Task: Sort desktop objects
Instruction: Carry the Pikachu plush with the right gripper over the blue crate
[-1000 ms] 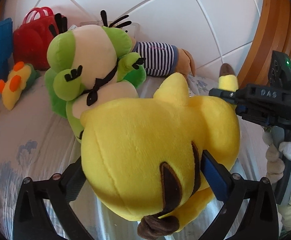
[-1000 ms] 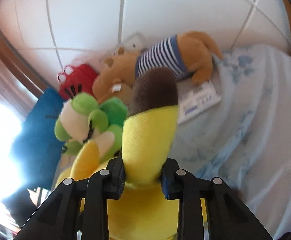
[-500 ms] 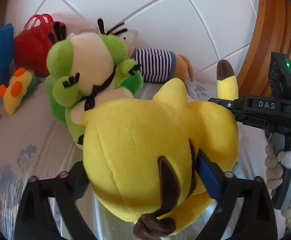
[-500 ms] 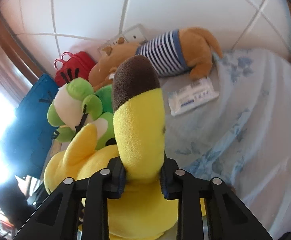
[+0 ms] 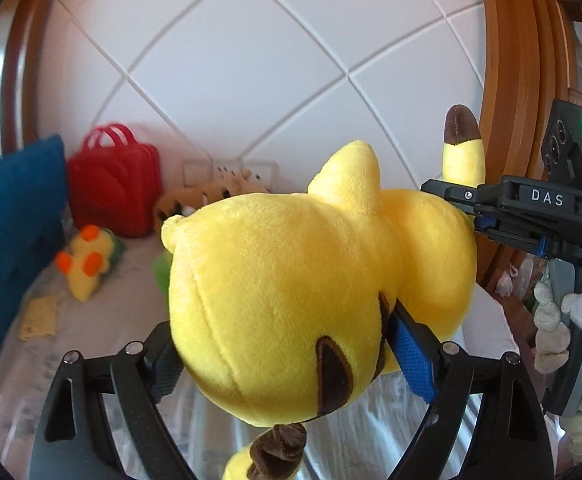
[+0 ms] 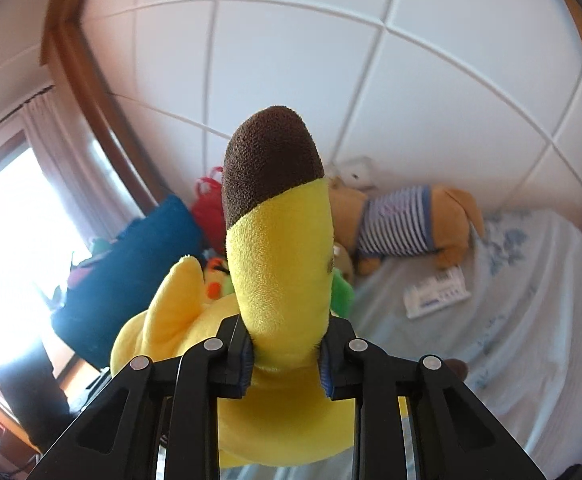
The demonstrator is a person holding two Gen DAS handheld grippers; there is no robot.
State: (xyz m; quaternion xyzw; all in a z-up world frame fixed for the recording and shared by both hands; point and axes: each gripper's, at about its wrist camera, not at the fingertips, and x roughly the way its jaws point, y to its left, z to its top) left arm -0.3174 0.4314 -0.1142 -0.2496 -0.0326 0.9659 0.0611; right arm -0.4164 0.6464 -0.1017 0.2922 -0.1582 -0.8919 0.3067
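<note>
while both grippers share one load, the left gripper [image 5: 287, 364] is clamped across the body of the yellow plush [image 5: 291, 296], held above the bed sheet [image 6: 531, 340]; the right gripper [image 6: 285, 358] pinches its brown-tipped ear [image 6: 279, 240]. farther back lie a striped-shirt plush dog [image 6: 407, 228], a red bag [image 5: 115, 184] and a blue cushion [image 5: 11, 232] against the white headboard [image 5: 251, 80].
</note>
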